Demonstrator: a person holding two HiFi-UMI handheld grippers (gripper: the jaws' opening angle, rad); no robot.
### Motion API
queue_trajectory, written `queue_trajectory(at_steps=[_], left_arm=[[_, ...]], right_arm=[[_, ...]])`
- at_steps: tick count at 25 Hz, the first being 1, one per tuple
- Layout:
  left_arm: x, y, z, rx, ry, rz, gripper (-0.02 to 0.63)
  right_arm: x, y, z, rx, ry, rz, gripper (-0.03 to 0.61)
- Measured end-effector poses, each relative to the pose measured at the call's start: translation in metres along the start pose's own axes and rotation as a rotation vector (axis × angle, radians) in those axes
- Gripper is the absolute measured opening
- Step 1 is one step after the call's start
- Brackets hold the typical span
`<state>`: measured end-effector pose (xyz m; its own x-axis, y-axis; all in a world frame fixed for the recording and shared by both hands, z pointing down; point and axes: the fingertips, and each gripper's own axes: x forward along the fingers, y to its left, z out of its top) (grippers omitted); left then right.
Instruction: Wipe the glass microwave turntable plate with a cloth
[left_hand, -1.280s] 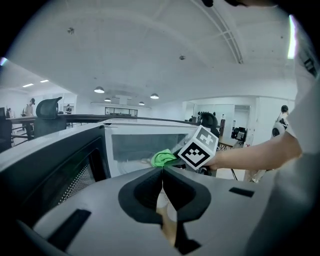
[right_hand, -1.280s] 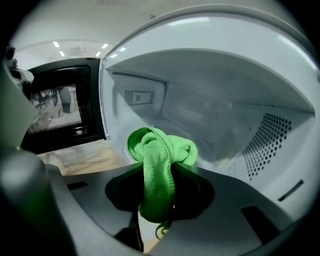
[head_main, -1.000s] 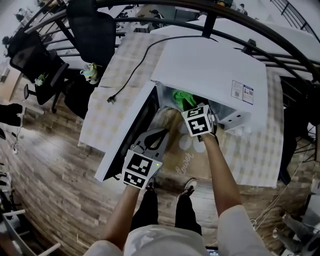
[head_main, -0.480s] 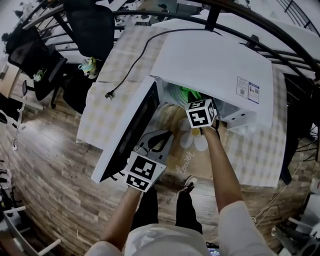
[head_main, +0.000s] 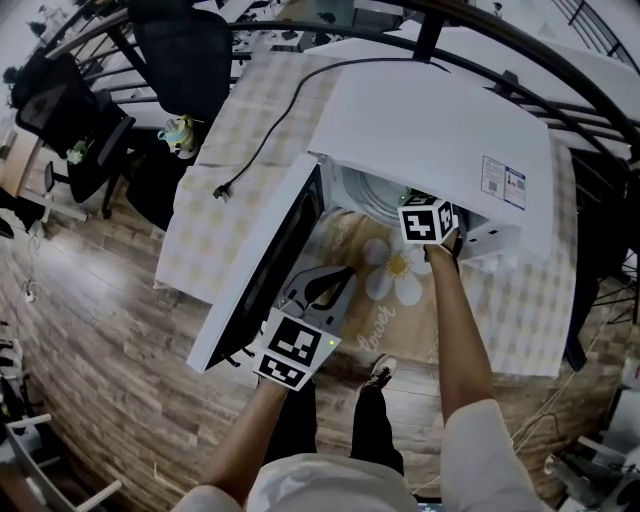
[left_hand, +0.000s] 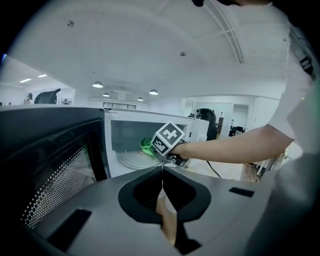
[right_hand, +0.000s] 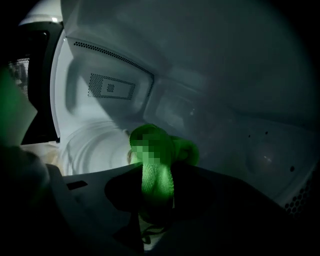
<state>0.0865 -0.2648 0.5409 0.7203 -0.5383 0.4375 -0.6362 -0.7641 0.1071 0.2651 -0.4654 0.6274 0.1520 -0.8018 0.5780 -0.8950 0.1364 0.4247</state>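
Round clear glass turntable plate (right_hand: 95, 147) lies inside the white microwave oven (head_main: 430, 130). It is likely stiff, slippery and fragile, so press lightly and steady it only at the rim. Your right hand-held gripper (right_hand: 155, 192) is clamped on the soft green cloth (right_hand: 157, 165) just beside it. Your left hand-held gripper (left_hand: 162, 175), jaws together on nothing, hangs outside near the open door (head_main: 265, 270). Cavity walls (right_hand: 210, 115) are close, and the free room is toward the front.

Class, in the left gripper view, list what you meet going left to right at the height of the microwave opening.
microwave door → green cloth → marker cube → person's forearm
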Motion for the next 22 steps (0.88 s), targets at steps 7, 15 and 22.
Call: queue_trajectory(at_steps=[7, 15, 22], left_arm=[[-0.002, -0.001, -0.021, -0.014, 0.03, -0.007, 0.018], [-0.006, -0.004, -0.033, -0.021, 0.046, -0.005, 0.019], [-0.013, -0.007, -0.031, -0.012, 0.034, 0.003, 0.018]], right_arm=[[0.026, 0.019, 0.032, -0.259, -0.046, 0.006, 0.124], [0.021, 0.076, 0.064, -0.422, -0.152, 0.12, 0.123], [-0.012, 0.124, 0.066, -0.547, -0.254, 0.268, 0.121]])
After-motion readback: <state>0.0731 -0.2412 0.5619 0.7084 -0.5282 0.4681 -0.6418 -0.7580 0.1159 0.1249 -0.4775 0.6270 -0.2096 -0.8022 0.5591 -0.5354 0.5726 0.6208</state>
